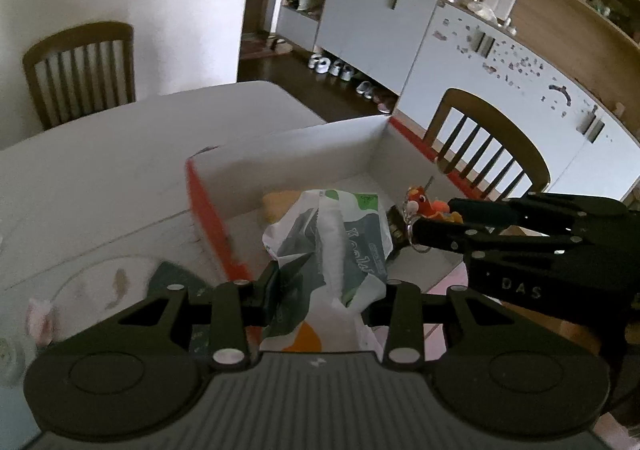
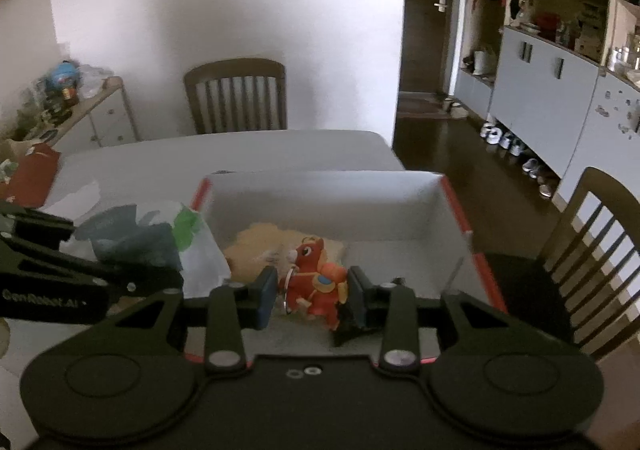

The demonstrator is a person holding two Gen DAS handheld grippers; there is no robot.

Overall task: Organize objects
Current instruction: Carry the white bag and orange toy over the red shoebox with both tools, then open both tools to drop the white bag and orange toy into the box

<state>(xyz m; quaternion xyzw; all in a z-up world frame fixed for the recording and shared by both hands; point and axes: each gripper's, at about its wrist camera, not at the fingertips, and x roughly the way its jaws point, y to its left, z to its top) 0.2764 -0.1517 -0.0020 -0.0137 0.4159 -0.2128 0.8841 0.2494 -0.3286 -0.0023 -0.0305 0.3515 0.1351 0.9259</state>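
Observation:
My left gripper (image 1: 322, 302) is shut on a crumpled white, green and grey plastic bag (image 1: 332, 246) and holds it over the near left part of an open white box with red edges (image 1: 320, 153). My right gripper (image 2: 312, 296) is shut on a small red and orange toy horse keychain (image 2: 316, 282) above the same box (image 2: 320, 189). In the left wrist view the right gripper (image 1: 416, 228) reaches in from the right with the toy (image 1: 420, 203). A tan flat item (image 2: 260, 246) lies on the box floor. The bag (image 2: 160, 246) and left gripper's body show at the left of the right wrist view.
The box stands on a pale table (image 1: 120, 153). Wooden chairs stand at the far side (image 2: 236, 97) and right side (image 2: 592, 250). A round plate with a fish drawing (image 1: 100, 282) lies left of the box. A red packet (image 2: 32, 173) sits at the table's left. Cabinets line the right wall (image 1: 480, 69).

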